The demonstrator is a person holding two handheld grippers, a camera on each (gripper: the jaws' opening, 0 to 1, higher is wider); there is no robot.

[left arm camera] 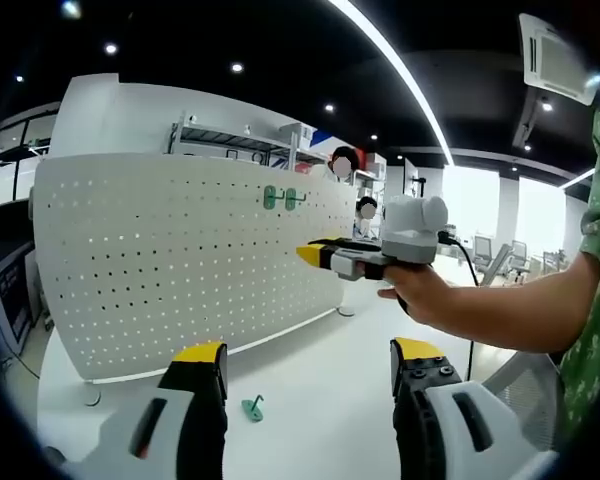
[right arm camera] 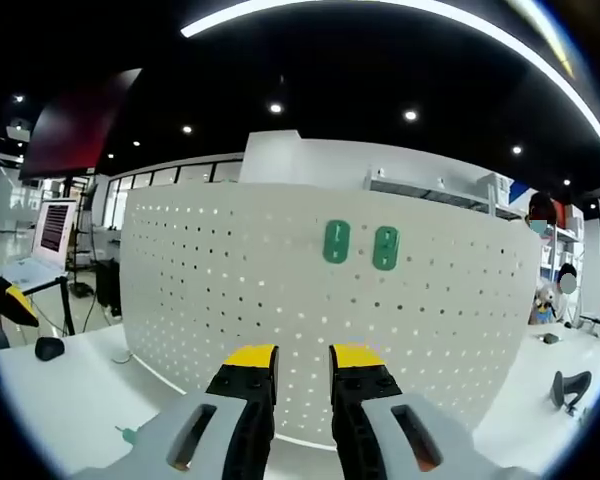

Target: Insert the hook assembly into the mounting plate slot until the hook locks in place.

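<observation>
white pegboard (right arm camera: 280,300) dotted with holes, two green plates (right arm camera: 337,242), green hook (left arm camera: 252,408) on white table (left arm camera: 310,390), yellow-tipped black fingers (right arm camera: 250,360)

The left gripper view looks obliquely along the pegboard (left arm camera: 180,260) from farther back; the right gripper view faces it squarely, closer (both share its two green plates (right arm camera: 360,245)).

Right gripper (right arm camera: 302,372) facing the white pegboard (right arm camera: 230,300)

Its yellow-tipped jaws stand slightly apart with nothing between them, aimed at the upright perforated panel on the white table (right arm camera: 70,390). Two green hook plates (right arm camera: 336,242) and (right arm camera: 385,247) sit side by side high on the board. A small green hook (right arm camera: 128,434) lies on the table at lower left; a laptop (right arm camera: 52,228) stands far left.
</observation>
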